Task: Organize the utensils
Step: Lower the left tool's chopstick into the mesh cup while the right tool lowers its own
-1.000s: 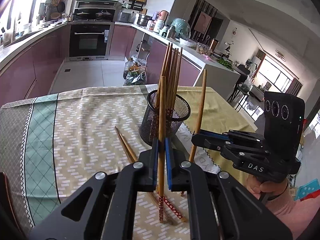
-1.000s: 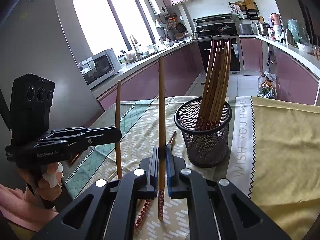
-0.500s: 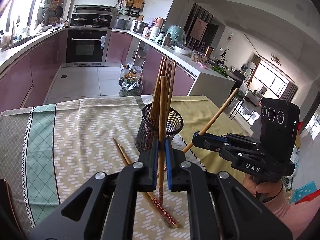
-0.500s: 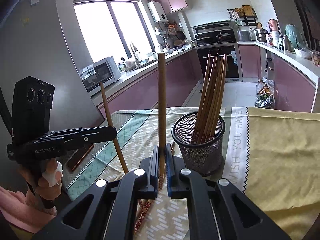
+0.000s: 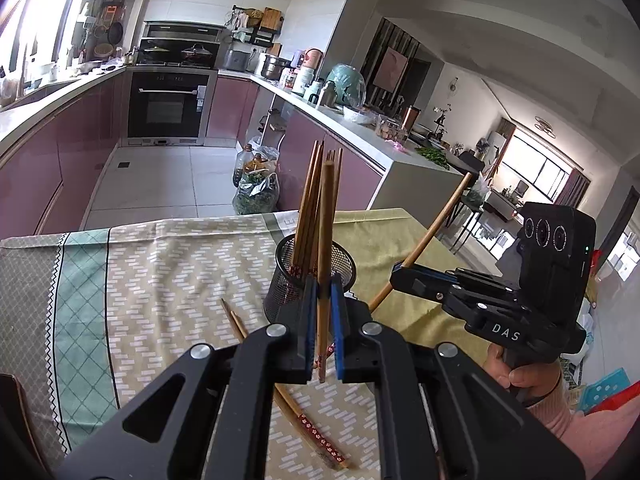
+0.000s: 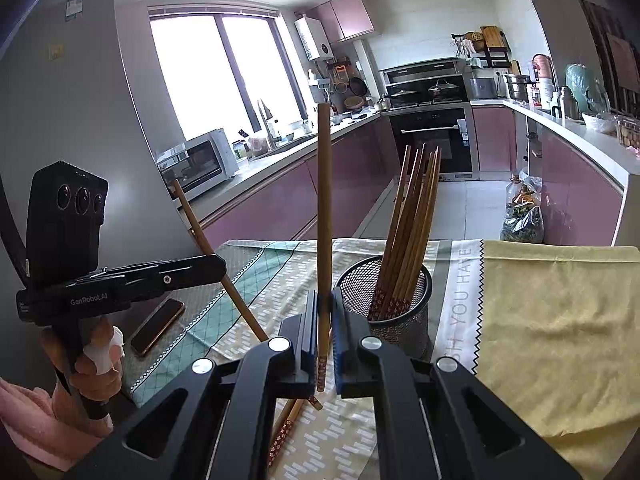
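1. The left gripper (image 5: 322, 332) is clamped shut on a wooden chopstick (image 5: 325, 240) that stands upright between its blue pads (image 5: 310, 320), patterned end down; the right gripper (image 6: 325, 334) is likewise closed tight on a second chopstick (image 6: 325, 208).
2. Under both claws, two loose chopsticks (image 5: 288, 396) lie on the patterned tablecloth (image 5: 168, 280), crossing near their decorated ends.
3. Just beyond the fingertips stands the black mesh holder (image 6: 386, 300), already filled with a bundle of chopsticks (image 6: 412, 220) leaning to one side. In the left wrist view the held stick partly hides that bundle.
4. Seen from the other gripper's camera, each held stick appears tilted, and each gripper flanks the holder.
5. A phone (image 6: 158, 326) lies on the table's bare edge, past the cloth, near the left hand (image 6: 90, 364).
6. Farther off are purple kitchen cabinets, an oven (image 5: 168, 108) and a microwave (image 6: 198, 164).
7. Compared with a second ago, both grippers sit higher and farther back from the holder, and each stick seen from the opposite camera has gone from upright to slanted.
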